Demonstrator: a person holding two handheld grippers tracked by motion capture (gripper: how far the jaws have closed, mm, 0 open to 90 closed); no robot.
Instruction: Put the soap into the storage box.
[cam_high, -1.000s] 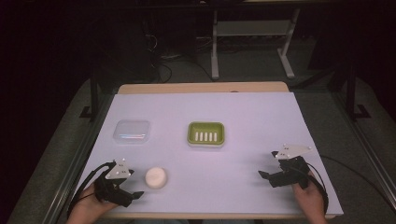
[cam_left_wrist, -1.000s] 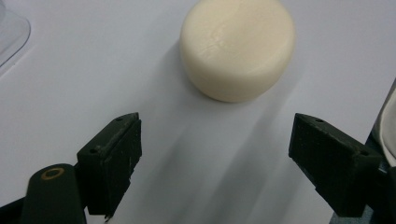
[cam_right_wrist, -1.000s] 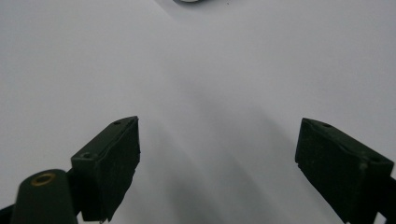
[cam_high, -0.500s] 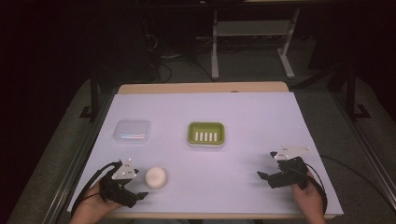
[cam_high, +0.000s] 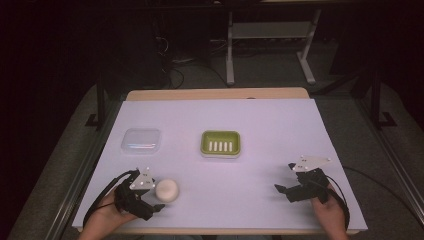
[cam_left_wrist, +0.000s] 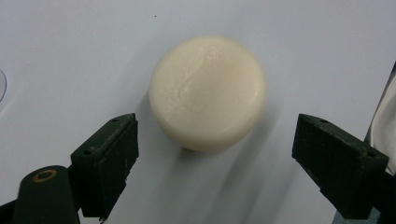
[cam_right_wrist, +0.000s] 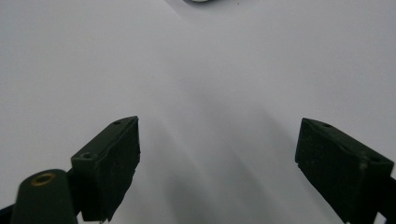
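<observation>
A round cream soap bar (cam_high: 167, 190) lies on the white table near the front left; in the left gripper view the soap bar (cam_left_wrist: 208, 93) sits just ahead of the two jaws, untouched. My left gripper (cam_high: 154, 195) (cam_left_wrist: 217, 130) is open, its jaws standing wide on either side of the bar's near edge. A green soap dish (cam_high: 220, 144) with a slotted white insert rests at the table's middle. My right gripper (cam_high: 286, 179) (cam_right_wrist: 217, 130) hovers open over bare table at the front right, holding nothing.
A clear plastic lidded box (cam_high: 141, 140) stands left of the dish. The white table sheet (cam_high: 270, 125) ends at a wooden strip at the back. Metal frame legs and cables sit on the dark floor beyond.
My left gripper has slid right toward the soap bar, so its jaws now flank the bar. The right gripper has barely moved.
</observation>
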